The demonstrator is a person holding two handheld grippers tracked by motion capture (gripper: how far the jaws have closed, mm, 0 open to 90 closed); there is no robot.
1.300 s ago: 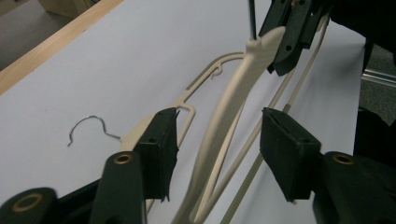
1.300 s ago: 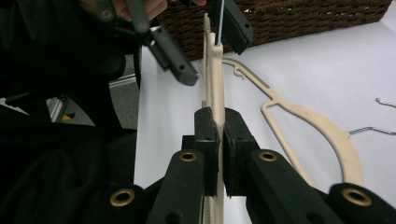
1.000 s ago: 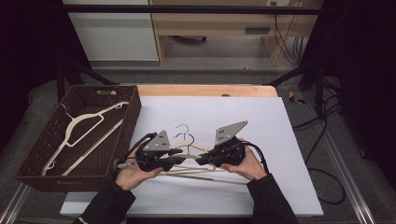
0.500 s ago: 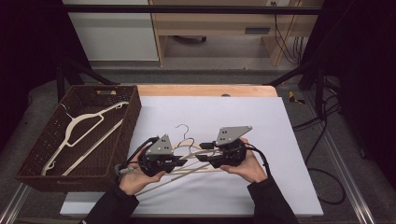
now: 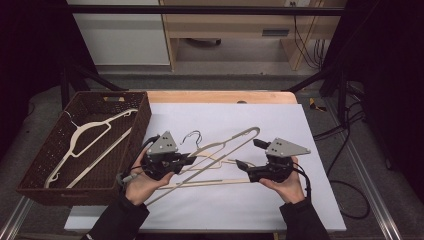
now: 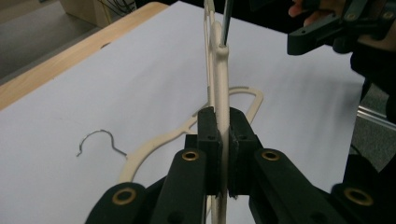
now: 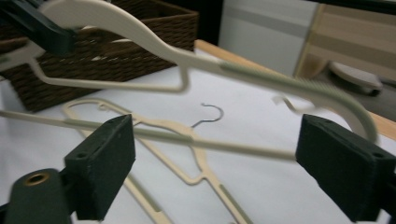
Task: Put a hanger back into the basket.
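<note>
A cream plastic hanger hangs tilted above the white sheet, and my left gripper is shut on its shoulder. In the left gripper view the pads squeeze that hanger edge-on. My right gripper stands to its right, and its jaws have just been opening. In the right gripper view they gape wide, and the hanger's thin bar crosses ahead of the gap untouched. A second cream hanger with a metal hook lies flat on the sheet underneath.
A brown wicker basket at the table's left holds more cream hangers. The white sheet covers most of the wooden table. Cables trail on the floor at the right.
My right gripper has opened off the hanger and moved to the right. The left gripper has stayed shut on the hanger, whose far end now stands higher.
</note>
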